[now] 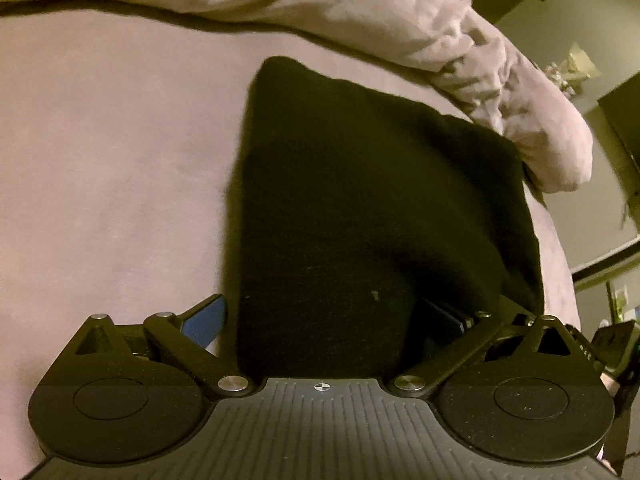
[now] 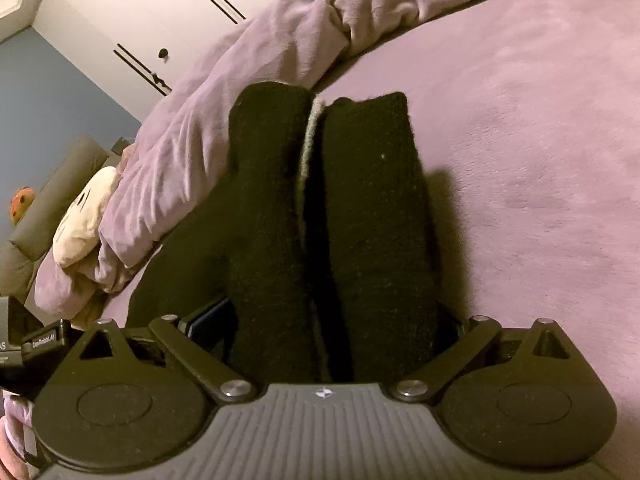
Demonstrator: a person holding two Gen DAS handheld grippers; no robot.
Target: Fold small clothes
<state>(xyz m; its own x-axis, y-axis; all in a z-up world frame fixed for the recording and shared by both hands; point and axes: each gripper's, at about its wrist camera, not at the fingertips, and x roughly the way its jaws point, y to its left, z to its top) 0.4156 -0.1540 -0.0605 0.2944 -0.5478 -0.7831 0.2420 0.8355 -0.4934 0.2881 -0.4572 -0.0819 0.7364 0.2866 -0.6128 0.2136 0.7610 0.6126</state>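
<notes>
A black knitted garment (image 1: pixel 360 200) lies on the purple bed sheet (image 1: pixel 100 160). In the right wrist view the garment (image 2: pixel 360 220) shows as two thick folds side by side, with a pale lining edge (image 2: pixel 310 144) between them. My left gripper (image 1: pixel 324 312) stands wide over its near edge. Its blue left pad (image 1: pixel 204 320) is off the cloth, and its right pad is partly hidden behind the cloth. My right gripper (image 2: pixel 332 318) is also spread wide, with both folds between its fingers and no pinch in the cloth.
A crumpled purple duvet (image 1: pixel 400 12) is heaped along the far side of the bed (image 2: pixel 240 80). A cream plush toy (image 2: pixel 84 216) lies at the left by the duvet. White wardrobe doors (image 2: pixel 120 8) stand behind it. Bare purple sheet (image 2: pixel 540 160) stretches to the right.
</notes>
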